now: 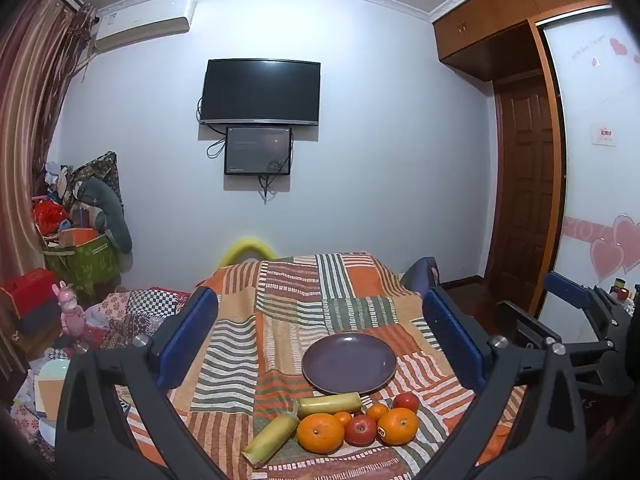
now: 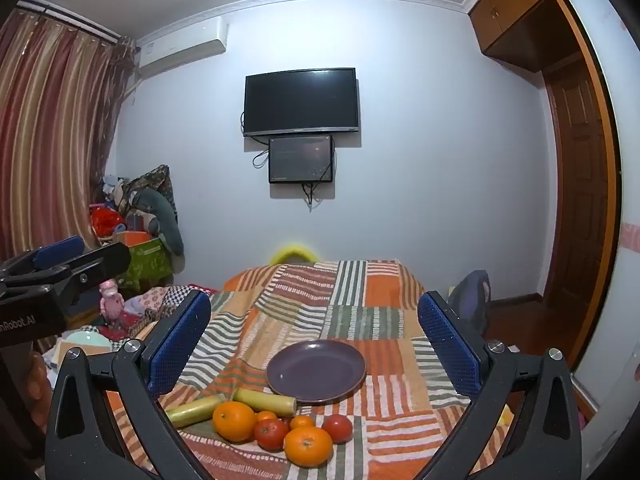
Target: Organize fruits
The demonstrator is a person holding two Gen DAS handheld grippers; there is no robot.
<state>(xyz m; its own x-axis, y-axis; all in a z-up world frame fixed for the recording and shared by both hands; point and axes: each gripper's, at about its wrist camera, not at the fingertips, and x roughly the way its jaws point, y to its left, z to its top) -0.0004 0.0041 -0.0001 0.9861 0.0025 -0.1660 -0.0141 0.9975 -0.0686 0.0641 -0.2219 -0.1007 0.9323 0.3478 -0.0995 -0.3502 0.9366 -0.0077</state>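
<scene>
The left tongs are wide apart and hold nothing, and the right tongs are wide apart and hold nothing too. Both float side by side above a bed, and each one peeks into the edge of the other's view. Under them lies a blanket with orange, green and white stripes in squares. Just in front of the tongs, low between the blue pads, sits a bunch of fruit. There are two big oranges, two small oranges, two red apples and two yellow-green sticks, all close together and some touching. One stick lies right at the near edge of a plate. The plate is round and purple, a little past the fruit, and it has nothing on it. Far ahead is a pale wall with a black TV and a small screen just under it. Up to the left is an air cooler and striped curtains. Below them, left of the bed, is a pile of bags and toys. To the right is a brown door with cupboards above it.
</scene>
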